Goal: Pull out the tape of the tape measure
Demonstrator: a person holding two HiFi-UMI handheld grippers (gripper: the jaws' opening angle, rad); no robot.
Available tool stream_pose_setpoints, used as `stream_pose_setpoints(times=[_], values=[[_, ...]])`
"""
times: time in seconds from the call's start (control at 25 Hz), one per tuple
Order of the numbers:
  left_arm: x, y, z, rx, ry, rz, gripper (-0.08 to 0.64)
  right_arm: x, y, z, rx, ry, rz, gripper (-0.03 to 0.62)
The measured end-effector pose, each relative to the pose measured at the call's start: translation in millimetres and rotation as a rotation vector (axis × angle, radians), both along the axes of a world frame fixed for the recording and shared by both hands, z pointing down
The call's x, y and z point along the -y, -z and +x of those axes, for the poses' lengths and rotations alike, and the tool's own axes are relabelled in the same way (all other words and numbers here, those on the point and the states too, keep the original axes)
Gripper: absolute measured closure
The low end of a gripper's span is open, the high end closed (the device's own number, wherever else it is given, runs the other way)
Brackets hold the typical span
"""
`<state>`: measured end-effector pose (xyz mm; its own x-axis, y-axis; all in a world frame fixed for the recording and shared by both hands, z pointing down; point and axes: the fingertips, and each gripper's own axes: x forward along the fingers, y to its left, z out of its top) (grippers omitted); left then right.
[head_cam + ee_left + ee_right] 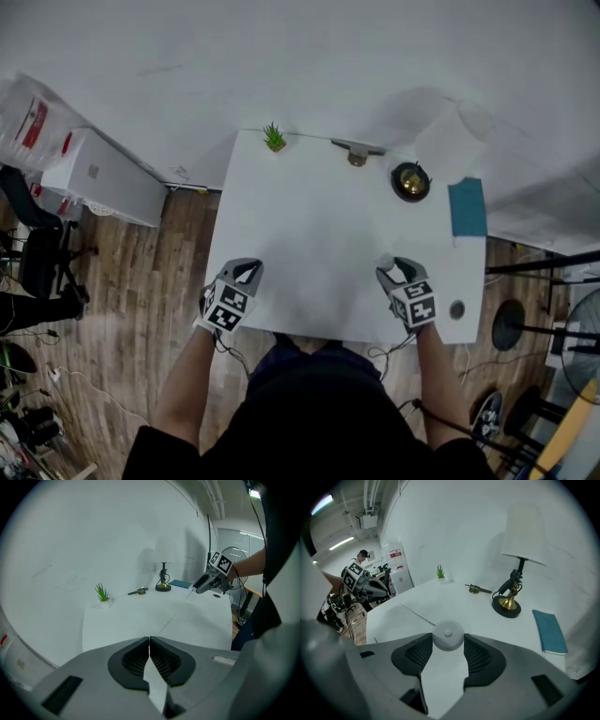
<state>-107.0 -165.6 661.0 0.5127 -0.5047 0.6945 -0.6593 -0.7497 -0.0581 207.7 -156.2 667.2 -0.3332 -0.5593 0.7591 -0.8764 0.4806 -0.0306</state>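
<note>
Clamping round tape measure [448, 636], right gripper [448, 640]; thin tape [173, 614], left gripper [150, 641].

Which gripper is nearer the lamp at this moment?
Right. The right gripper, holding the tape measure, sits near the lamp, on the person's side; the left gripper, shut on the tape, is across the table, far to the lamp's left.

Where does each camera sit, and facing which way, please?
Head view: on the person's head, steeply down onto the white table; forearms, left hand-held gripper and right hand-held gripper show.
Left gripper view: on the left one, facing the right one; jaws shut on thin tape.
Right gripper view: the reverse; jaws grip the round white tape measure.
Both gripper views share the brass-based lamp.
</note>
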Motion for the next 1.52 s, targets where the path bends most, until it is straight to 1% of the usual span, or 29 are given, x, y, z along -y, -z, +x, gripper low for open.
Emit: stream_pose_setpoints(times=[0.28,0.4,0.56,0.64,0.92,1.16,1.32,1.36,1.44,1.52], values=[[-7,-41,4,0.055,-0.014,-0.095,0.549,-17,-47,-2,-0.045,-0.004,-0.13,0.374],[-9,-55,3,0.088,-0.007,-0.134,0.549,-19,-60,-4,-0.072,0.019,-0.144,0.374],[-9,-66,5,0.12,-0.009,-0.162,0.549,-24,-75,-4,-0.112,0.045,-0.187,0.374],[-9,-70,5,0.125,-0.009,-0.171,0.549,-26,-80,-5,-0.125,0.058,-0.195,0.374],[-15,-82,2,0.135,-0.005,-0.206,0.549,-30,-89,-7,-0.129,0.067,-0.209,0.374],[-18,-89,1,0.134,-0.014,-0.214,0.549,-31,-92,-6,-0.11,0.034,-0.213,0.373],[-20,-92,1,0.126,-0.006,-0.219,0.548,-29,-88,-4,-0.104,0.02,-0.215,0.37],[-20,-92,1,0.126,-0.002,-0.224,0.542,-26,-85,-5,-0.102,0.019,-0.208,0.37],[-22,-92,1,0.125,0.004,-0.232,0.461,-29,-85,-4,-0.086,0.013,-0.219,0.359],[-24,-90,1,0.126,0.005,-0.233,0.448,-28,-81,-4,-0.069,0.009,-0.204,0.351]])
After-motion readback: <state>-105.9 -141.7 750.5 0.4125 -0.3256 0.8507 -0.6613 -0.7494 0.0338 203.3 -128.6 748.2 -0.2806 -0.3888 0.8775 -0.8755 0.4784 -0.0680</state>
